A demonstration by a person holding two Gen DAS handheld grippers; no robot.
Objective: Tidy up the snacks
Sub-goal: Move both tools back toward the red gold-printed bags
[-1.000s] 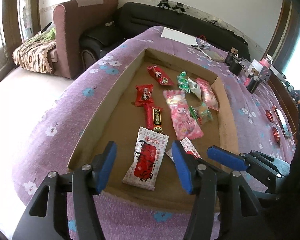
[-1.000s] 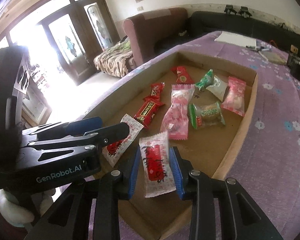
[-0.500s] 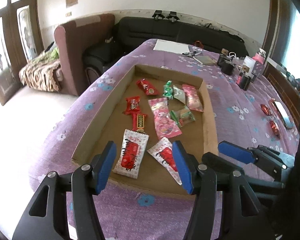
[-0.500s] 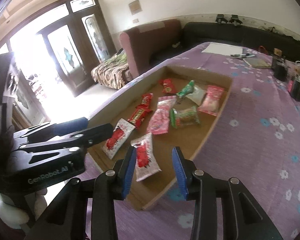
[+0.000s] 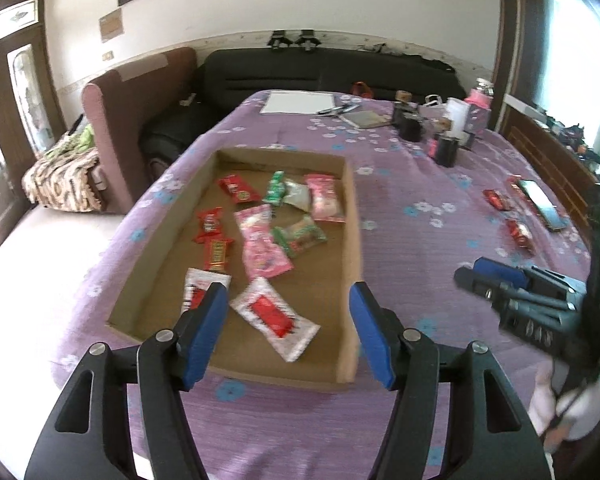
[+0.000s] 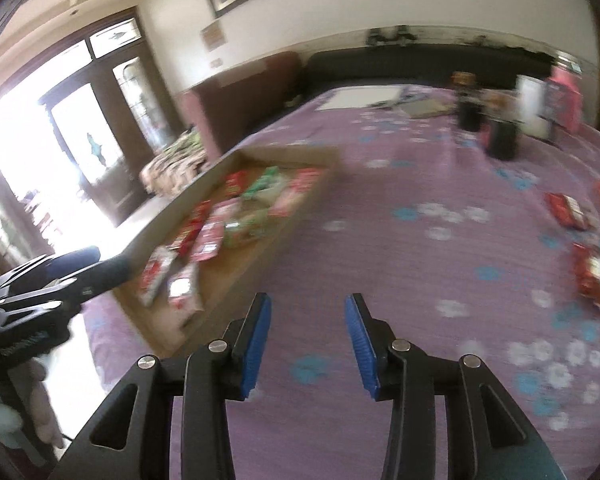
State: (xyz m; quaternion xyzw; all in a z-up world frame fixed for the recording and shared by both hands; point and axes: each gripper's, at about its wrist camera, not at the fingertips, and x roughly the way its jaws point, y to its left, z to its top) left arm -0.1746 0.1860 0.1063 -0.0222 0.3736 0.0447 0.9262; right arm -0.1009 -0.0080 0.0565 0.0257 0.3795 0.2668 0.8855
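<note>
A shallow cardboard tray (image 5: pixel 350 240) lies on the purple flowered cloth and holds several wrapped snacks, among them a white and red packet (image 5: pixel 274 318) near its front and a pink packet (image 5: pixel 260 242). My left gripper (image 5: pixel 286 328) is open and empty above the tray's front edge. My right gripper (image 6: pixel 306 342) is open and empty over bare cloth to the right of the tray (image 6: pixel 260 248). It also shows in the left wrist view (image 5: pixel 500 280). Red snacks (image 6: pixel 590 276) lie loose on the cloth at the right (image 5: pixel 518 234).
Black cups (image 5: pixel 446 150), a pink bottle (image 5: pixel 480 100), paper (image 5: pixel 298 102) and a notebook stand at the table's far end. A phone (image 5: pixel 542 204) lies at the right. A brown armchair (image 5: pixel 132 120) and black sofa (image 5: pixel 332 74) stand behind the table.
Both grippers pulled back and up from the tray. The right gripper let go of the white and red packet, which now lies in the tray, and swung right over the cloth.
</note>
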